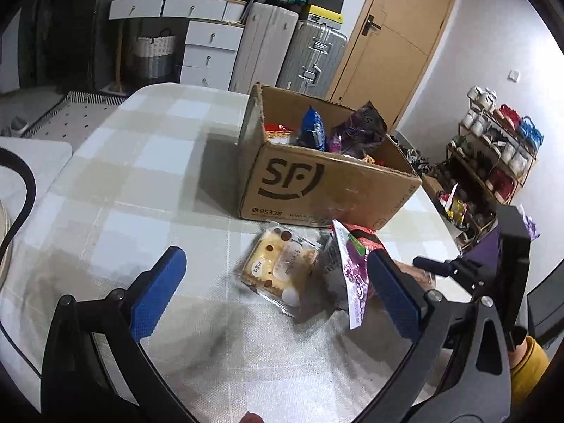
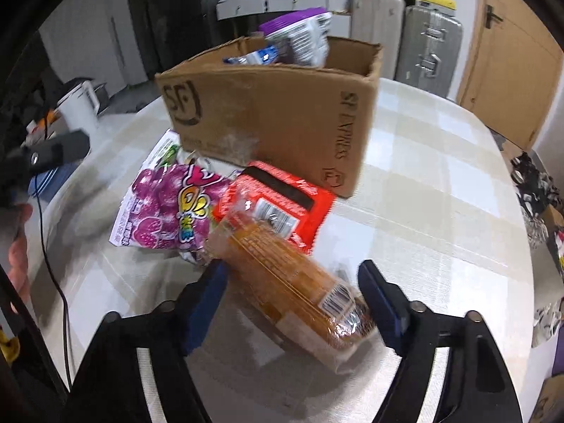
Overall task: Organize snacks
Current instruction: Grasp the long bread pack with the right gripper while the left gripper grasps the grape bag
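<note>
The right gripper (image 2: 292, 296) stands released, its jaws straddling the orange biscuit pack (image 2: 292, 282); centre it, then clench gently. The left gripper (image 1: 275, 296) hangs released, the yellow cake pack (image 1: 278, 264) just ahead.

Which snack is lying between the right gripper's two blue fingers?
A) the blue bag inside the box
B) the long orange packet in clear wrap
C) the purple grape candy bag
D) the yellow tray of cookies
B: in the right wrist view the long orange packet lies on the table between the blue fingers of the right gripper, while the purple grape candy bag sits farther off toward the cardboard box.
</note>
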The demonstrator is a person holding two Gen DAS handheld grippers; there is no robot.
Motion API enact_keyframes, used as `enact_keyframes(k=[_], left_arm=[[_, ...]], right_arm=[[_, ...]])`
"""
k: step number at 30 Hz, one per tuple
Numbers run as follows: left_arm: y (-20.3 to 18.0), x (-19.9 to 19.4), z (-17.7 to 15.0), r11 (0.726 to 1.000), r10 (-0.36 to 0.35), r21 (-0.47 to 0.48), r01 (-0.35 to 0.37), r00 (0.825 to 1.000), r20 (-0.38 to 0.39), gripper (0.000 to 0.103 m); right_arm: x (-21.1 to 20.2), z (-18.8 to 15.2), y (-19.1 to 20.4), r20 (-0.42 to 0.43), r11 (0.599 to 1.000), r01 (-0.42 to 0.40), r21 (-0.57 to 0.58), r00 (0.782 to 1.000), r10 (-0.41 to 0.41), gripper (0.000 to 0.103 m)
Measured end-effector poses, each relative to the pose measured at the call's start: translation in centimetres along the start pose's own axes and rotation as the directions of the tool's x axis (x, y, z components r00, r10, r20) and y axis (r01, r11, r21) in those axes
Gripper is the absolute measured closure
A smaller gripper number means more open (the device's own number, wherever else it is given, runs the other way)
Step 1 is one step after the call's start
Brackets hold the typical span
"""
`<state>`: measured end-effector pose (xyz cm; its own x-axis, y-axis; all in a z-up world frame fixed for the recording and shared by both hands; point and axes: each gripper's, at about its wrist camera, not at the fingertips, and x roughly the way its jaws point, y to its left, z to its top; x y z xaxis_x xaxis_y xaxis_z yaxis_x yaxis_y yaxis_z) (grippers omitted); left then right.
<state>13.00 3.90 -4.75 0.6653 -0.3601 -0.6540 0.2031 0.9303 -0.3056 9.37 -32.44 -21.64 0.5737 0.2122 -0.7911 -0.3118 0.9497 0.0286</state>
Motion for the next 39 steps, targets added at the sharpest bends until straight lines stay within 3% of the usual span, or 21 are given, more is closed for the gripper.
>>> enact_keyframes(k=[12, 16, 20, 23, 27, 33, 39], left_arm=[[-0.6, 0.7, -0.4, 1.000, 0.002, 0.020, -0.002, 1.000, -0.020, 0.001], [-0.2, 0.5, -0.6, 1.000, 0.007, 0.013, -0.006, 1.000, -0.019, 0.001], [0.4, 0.3, -0.6, 1.000, 0.015, 0.002, -0.015, 1.000, -0.016, 0.001], [0.5, 0.6, -0.6, 1.000, 0.021, 0.003, -0.021, 0.999, -0.025, 0.001], [0.2, 0.8, -0.7, 1.000, 0.014, 0.016, -0.013, 0.999, -0.033, 0.001], [-1.3, 0.6, -0.8, 0.999, -0.027, 0.036, 0.028, 0.999, -0.022, 0.001], [-3.5, 4.2, -1.3, 0.999, -0.048, 0.016, 0.050, 0.991, -0.124, 0.001]], right_arm=[[0.0, -1.3, -0.3, -0.052, 0.996, -0.077, 0.053, 0.995, 0.079, 0.056], [-0.5, -2.0, -0.1, -0.052, 0.994, -0.081, 0.072, 0.995, 0.085, 0.057], [-0.6, -2.7, 1.6, -0.047, 1.000, -0.013, -0.016, 0.999, 0.013, 0.057], [-0.1, -2.5, 2.5, -0.058, 0.999, -0.010, -0.046, 0.998, 0.007, 0.059], [-0.6, -2.2, 2.5, -0.056, 1.000, -0.018, -0.005, 0.998, 0.018, 0.064], [-2.6, -2.6, 1.6, -0.021, 0.994, -0.066, 0.084, 0.997, 0.068, 0.065], [-4.4, -3.1, 1.7, 0.007, 0.989, -0.074, 0.128, 0.997, 0.074, 0.065]])
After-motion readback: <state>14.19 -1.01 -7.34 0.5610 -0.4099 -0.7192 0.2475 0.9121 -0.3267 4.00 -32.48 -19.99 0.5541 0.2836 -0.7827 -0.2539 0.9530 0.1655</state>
